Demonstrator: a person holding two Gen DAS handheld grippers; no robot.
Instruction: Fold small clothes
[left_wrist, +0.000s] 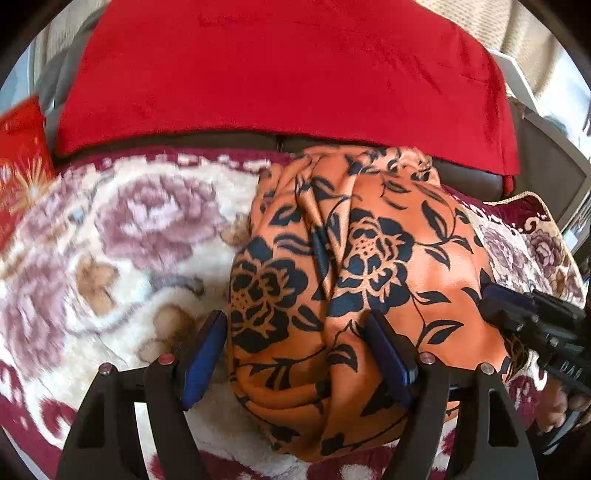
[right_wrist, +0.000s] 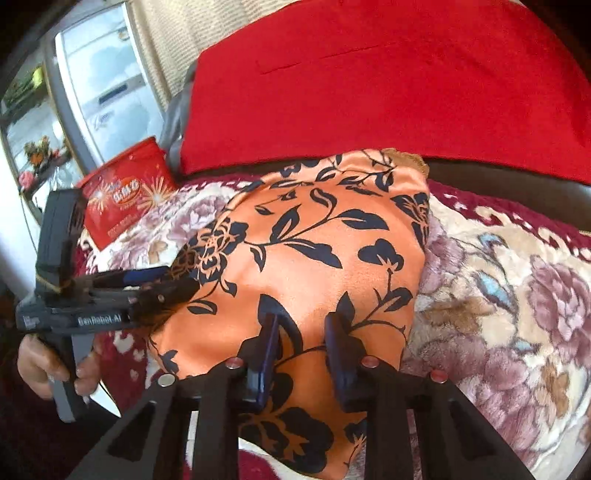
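The orange satin garment with black flowers (right_wrist: 306, 266) lies bunched on the floral plush blanket (right_wrist: 509, 295). Left gripper (left_wrist: 295, 354) gapes wide over it, holding nothing; right gripper (right_wrist: 301, 332), fingers narrowed, straddles cloth without a clear pinch. Next, likely: pinch an edge and fold.

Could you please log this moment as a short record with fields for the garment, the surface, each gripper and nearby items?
garment: orange cloth with dark blue flower print, lying bunched with folds
surface: plush cream blanket with mauve roses
left gripper: jaws wide apart, straddling the cloth's near part, pads not pressing
right gripper: jaws narrowed over the cloth, grip not certain
behind: red velvet cover
side item: red packet with gold starbursts, on the blanket beyond the cloth
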